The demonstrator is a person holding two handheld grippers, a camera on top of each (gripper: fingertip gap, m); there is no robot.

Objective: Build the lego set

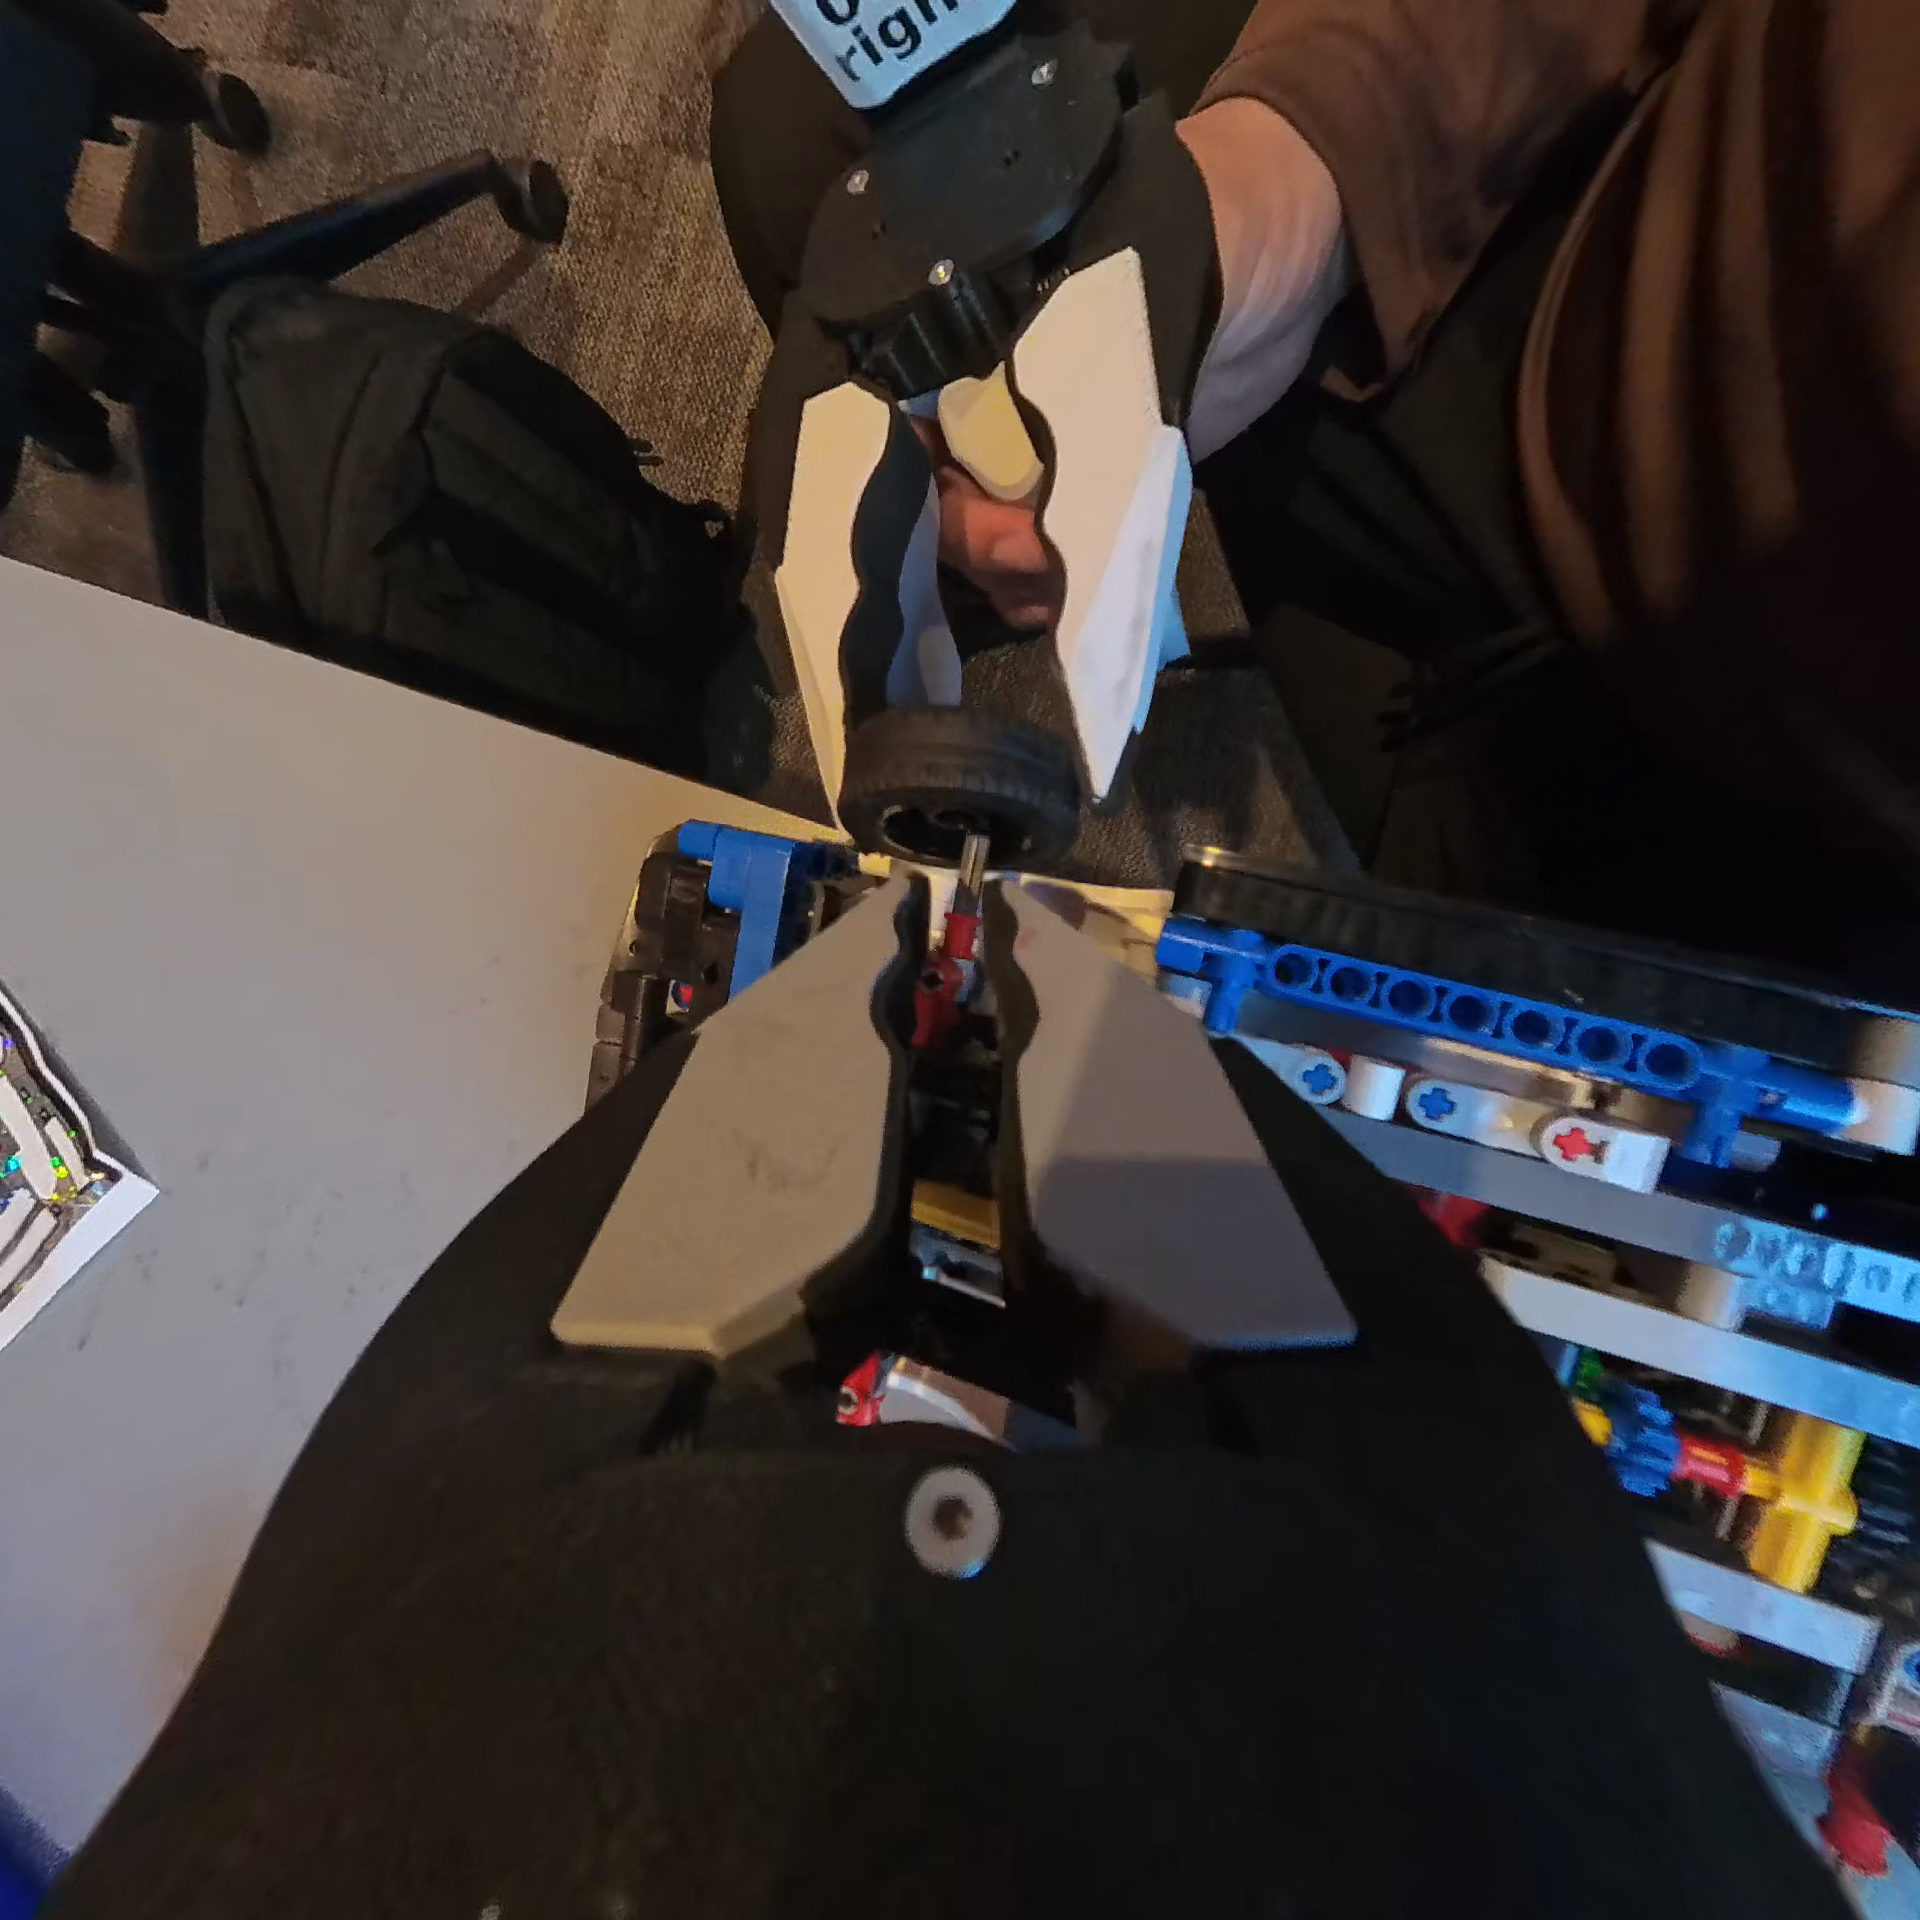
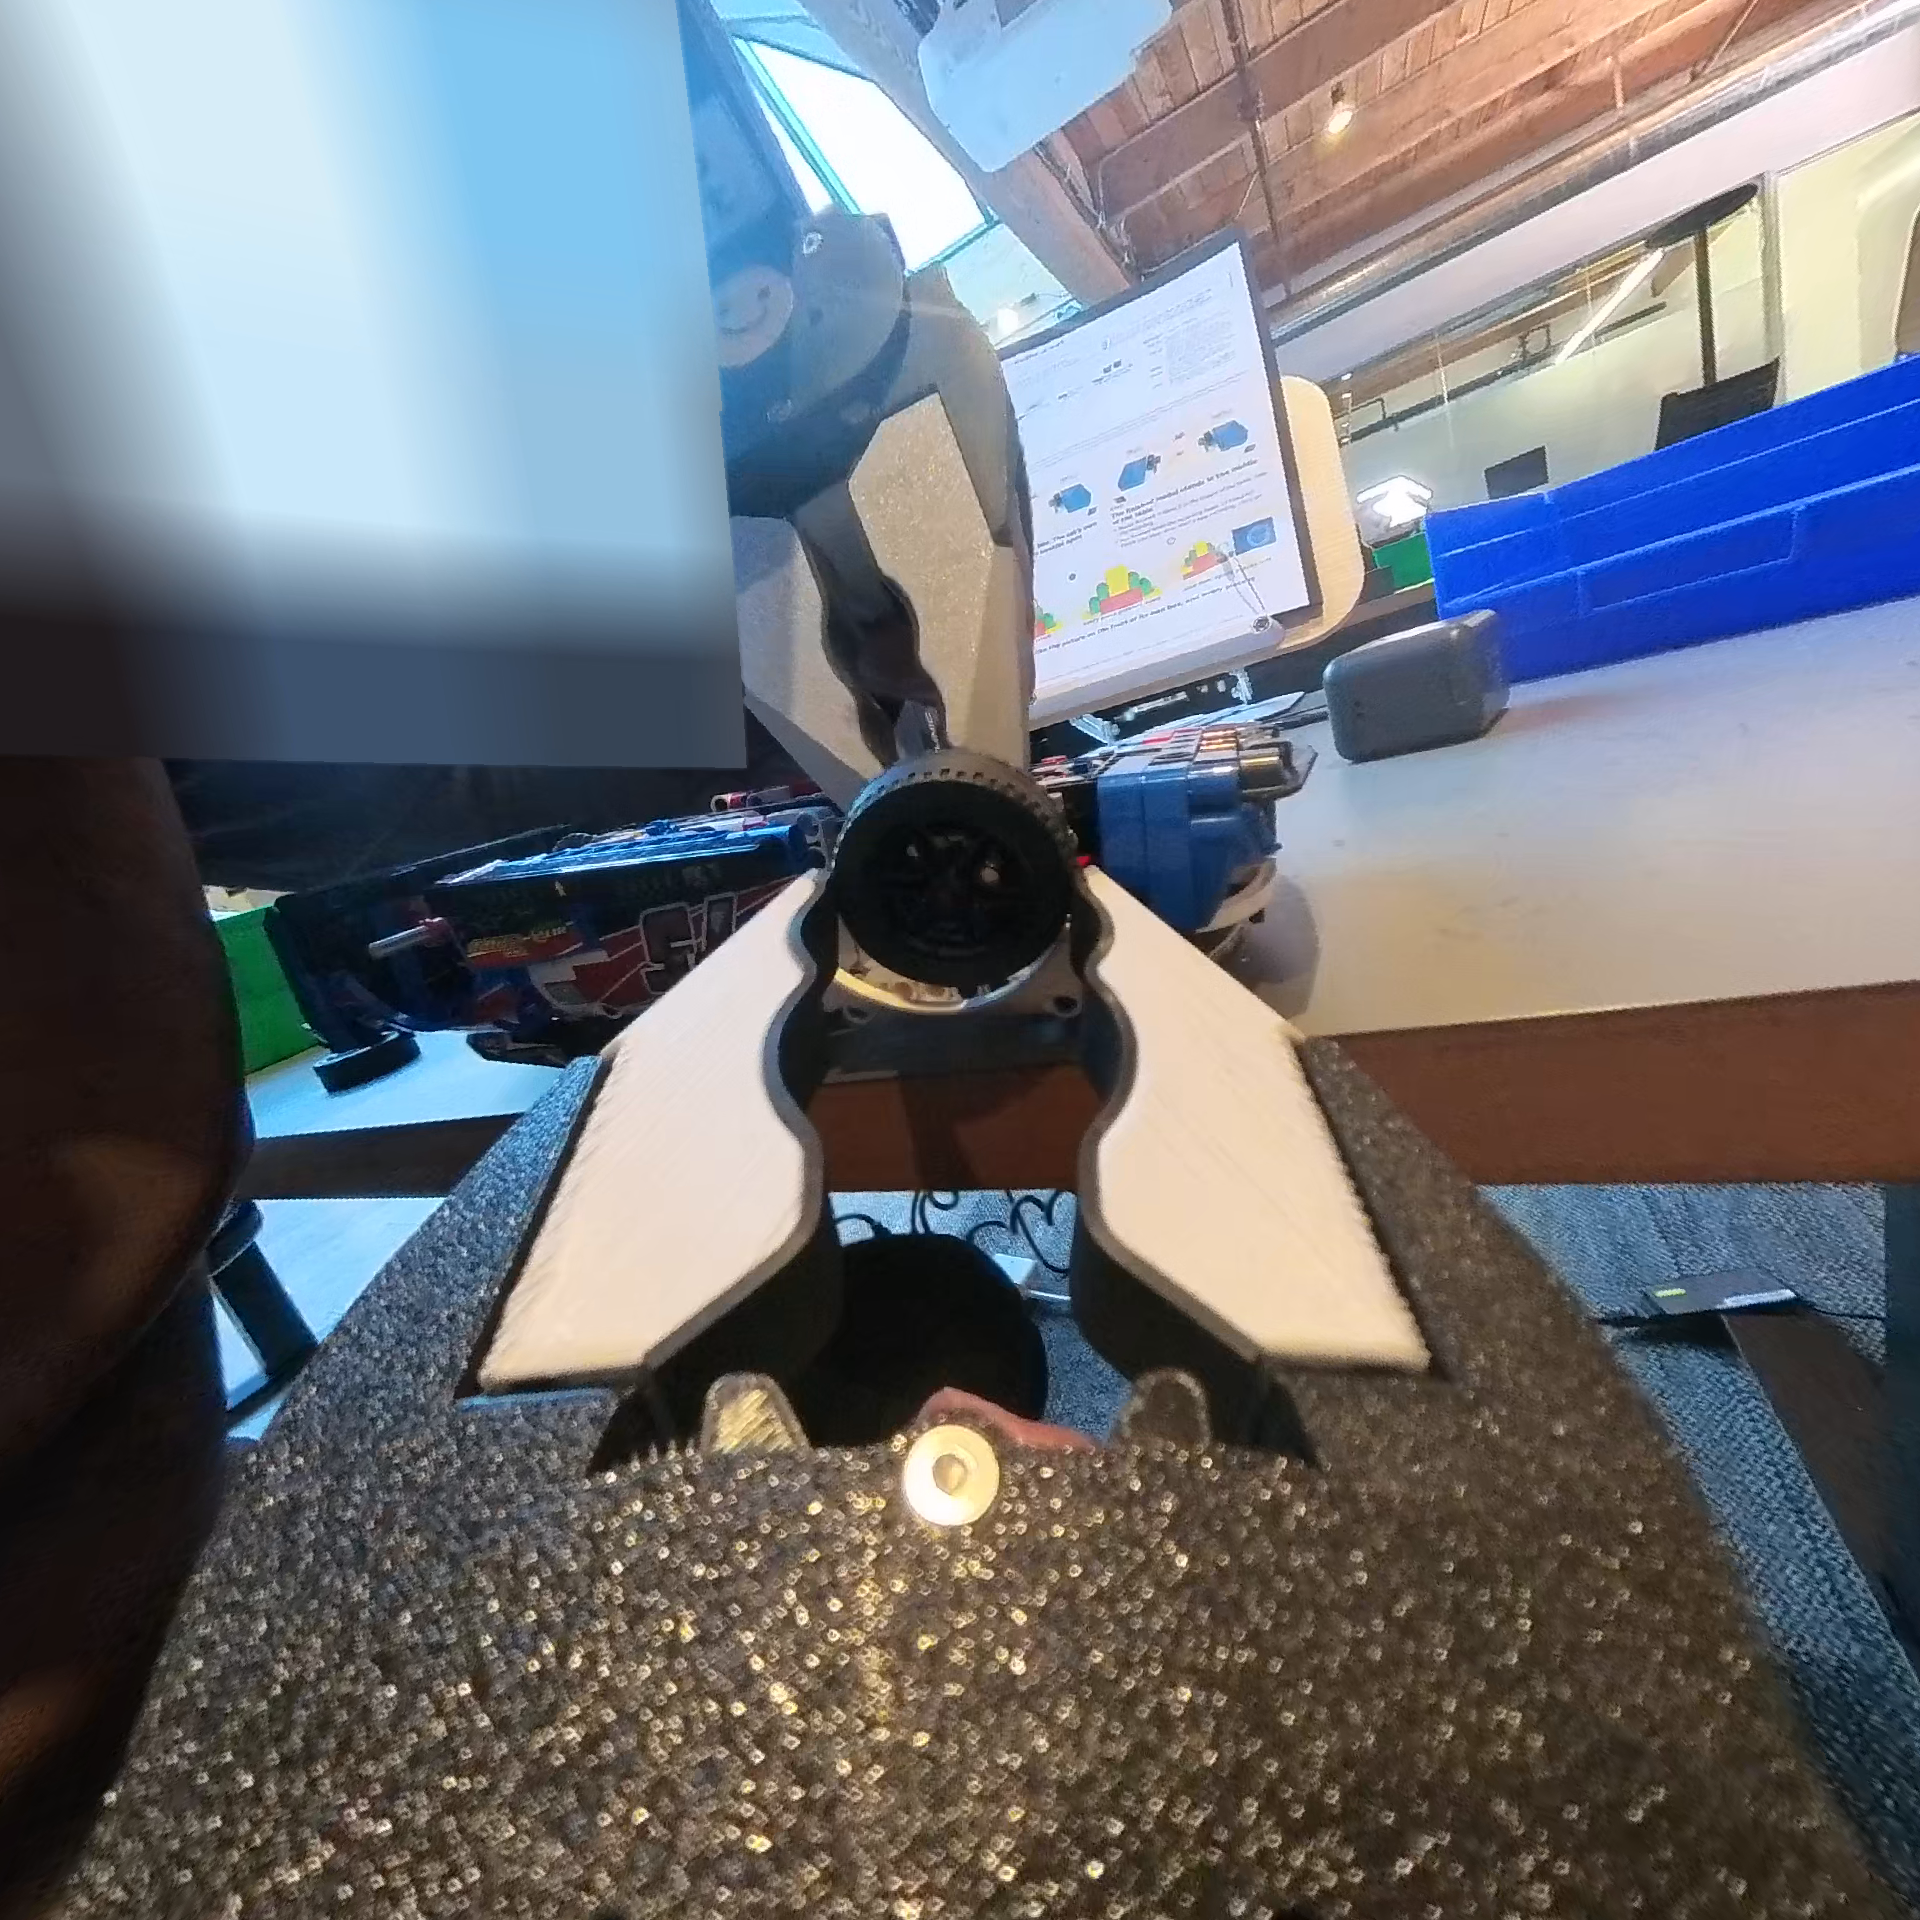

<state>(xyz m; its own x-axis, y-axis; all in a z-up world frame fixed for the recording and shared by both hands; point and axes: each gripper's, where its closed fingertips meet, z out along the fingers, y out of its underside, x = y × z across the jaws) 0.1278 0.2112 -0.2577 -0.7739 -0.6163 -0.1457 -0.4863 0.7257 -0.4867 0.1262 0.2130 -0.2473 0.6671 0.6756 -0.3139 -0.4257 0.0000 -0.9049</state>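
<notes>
- Lego car model (image 1: 1507, 1122), a long build of blue beams, white connectors and black panels, lies on the white table (image 1: 260, 935) close to its near edge; in the right wrist view its stickered body (image 2: 582, 925) stretches to the left behind the wheel.
- Left gripper (image 1: 951, 935) has its grey fingers (image 1: 769, 1122) drawn almost together, pinched on a red-and-grey axle piece (image 1: 961, 935) that sticks out of the model toward the table edge.
- Right gripper (image 1: 966, 790) comes in from beyond the table edge, its white fingers (image 1: 1127, 623) clamped on a black rubber wheel (image 1: 961, 795); the same wheel (image 2: 951, 883) fills the gap between the fingertips in its own view.
- Wheel hub and axle tip (image 1: 974, 862) meet end to end, with the grey pin entering the hub opening; how deep it sits cannot be told.
- Both tools face each other tip to tip just over the table edge, with open floor below the right gripper.
- A loose black tyre (image 2: 369, 1055) lies on the table to the left of the model.
- Farther back stand a tablet screen (image 2: 1153, 468), a grey box (image 2: 1418, 686) and blue bins (image 2: 1683, 530).
- A black backpack (image 1: 468, 540) and chair legs rest on brown carpet (image 1: 623, 260) past the table.
</notes>
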